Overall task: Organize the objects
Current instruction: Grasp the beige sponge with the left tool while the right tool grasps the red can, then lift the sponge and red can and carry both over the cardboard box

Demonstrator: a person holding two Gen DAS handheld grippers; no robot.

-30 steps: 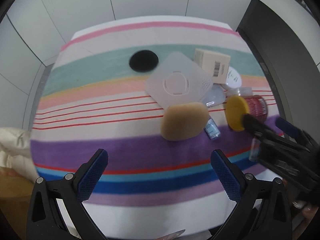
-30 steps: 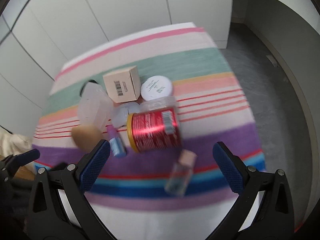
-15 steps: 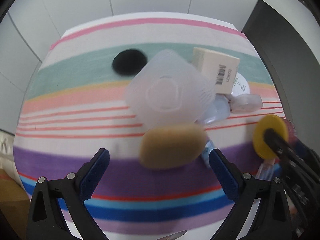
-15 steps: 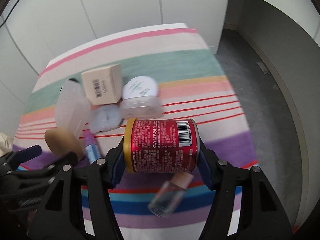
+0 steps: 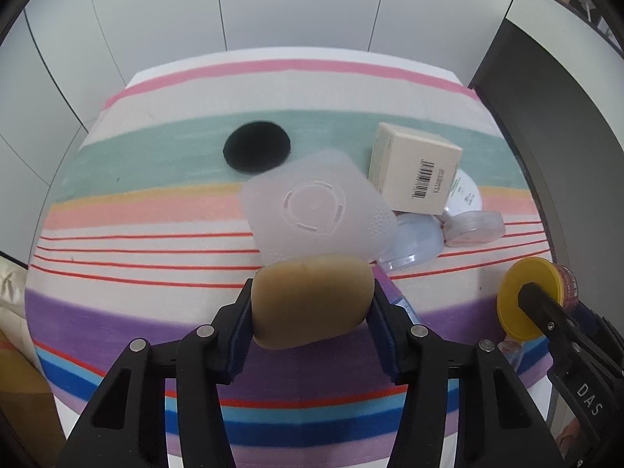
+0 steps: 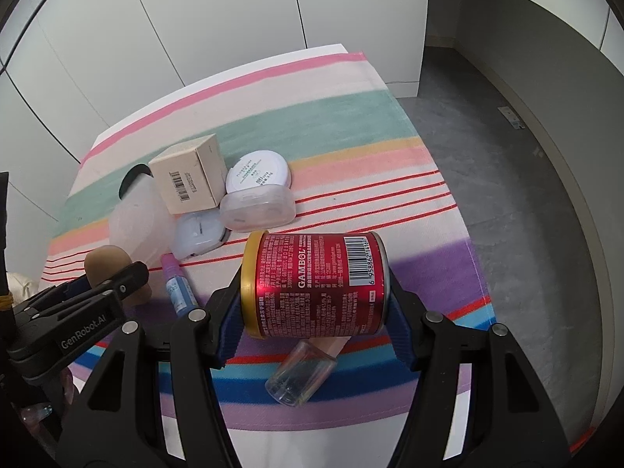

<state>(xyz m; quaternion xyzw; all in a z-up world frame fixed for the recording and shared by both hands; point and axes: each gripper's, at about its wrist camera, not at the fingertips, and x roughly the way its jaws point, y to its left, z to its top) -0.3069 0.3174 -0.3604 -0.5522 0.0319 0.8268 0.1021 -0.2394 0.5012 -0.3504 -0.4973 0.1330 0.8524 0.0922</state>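
- Left wrist view: left gripper point(image 5: 311, 304) jaws closing on the tan sponge point(image 5: 310, 301), pads touching both its ends, at the striped cloth's point(image 5: 117, 241) purple band.
- Right gripper point(image 6: 314, 286) clamps the red can point(image 6: 314, 282) by its ends.
- Grasping step; next, I'd judge, lift both clear without knocking the clear bottle point(image 6: 302, 374).

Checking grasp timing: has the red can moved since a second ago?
Yes. The red can, then lying on the striped cloth below the white round jar, now sits clamped sideways in the right gripper, above the clear bottle.
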